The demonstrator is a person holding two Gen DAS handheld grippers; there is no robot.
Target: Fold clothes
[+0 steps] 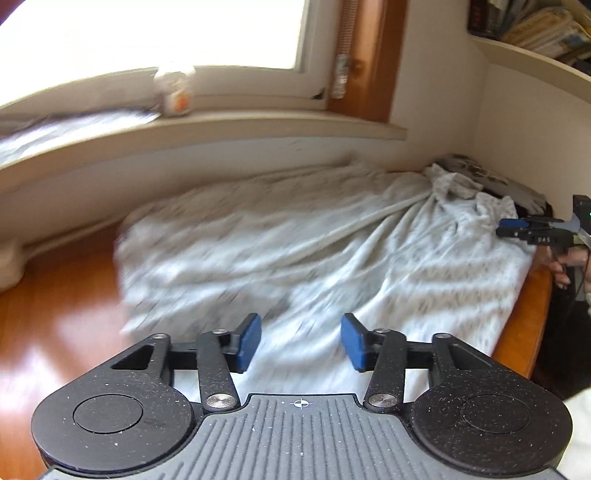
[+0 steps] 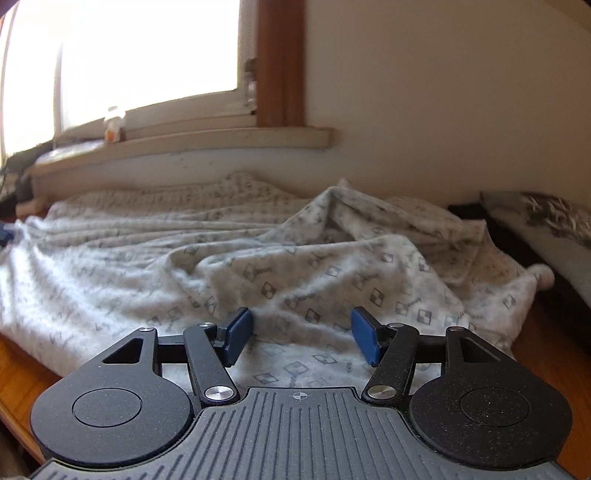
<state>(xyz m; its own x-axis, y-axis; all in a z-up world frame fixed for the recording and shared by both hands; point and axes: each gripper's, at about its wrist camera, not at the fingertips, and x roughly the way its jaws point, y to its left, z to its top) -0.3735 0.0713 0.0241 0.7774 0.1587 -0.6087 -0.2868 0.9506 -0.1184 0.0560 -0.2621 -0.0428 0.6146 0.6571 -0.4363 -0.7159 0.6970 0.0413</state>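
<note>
**Both tools open over a rumpled patterned garment**

Spread across the wooden tabletop [image 1: 55, 302], beneath the windowsill [image 1: 221, 129]: a pale grey garment [image 1: 295, 240] printed with small diamond-shaped logos, creased and bunched toward the far right corner. Kind of garment not clear; no sleeve or collar made out. Left wrist view smeared by motion blur, so print unreadable there. In the right wrist view, tiny lettering beside each logo, too small to read.

Left tool [image 1: 301, 341]: jaws parted about halfway, blue pads apart, nothing between them, hovering above the near edge of the cloth. Right tool [image 2: 301, 339]: jaws likewise parted, empty, just over the near hem; seen again at the right edge of the left wrist view, largely cut off, with a hand [image 1: 565, 266] on its grip and a white marking on its body too blurred to read.

On the sill, a small clear bottle [image 1: 173, 90] with an orange label, text illegible. Books on a shelf [image 1: 535, 22] at upper right, cropped, titles unreadable. A dark patterned fabric [image 2: 550, 218] beyond the garment, partly hidden.
</note>
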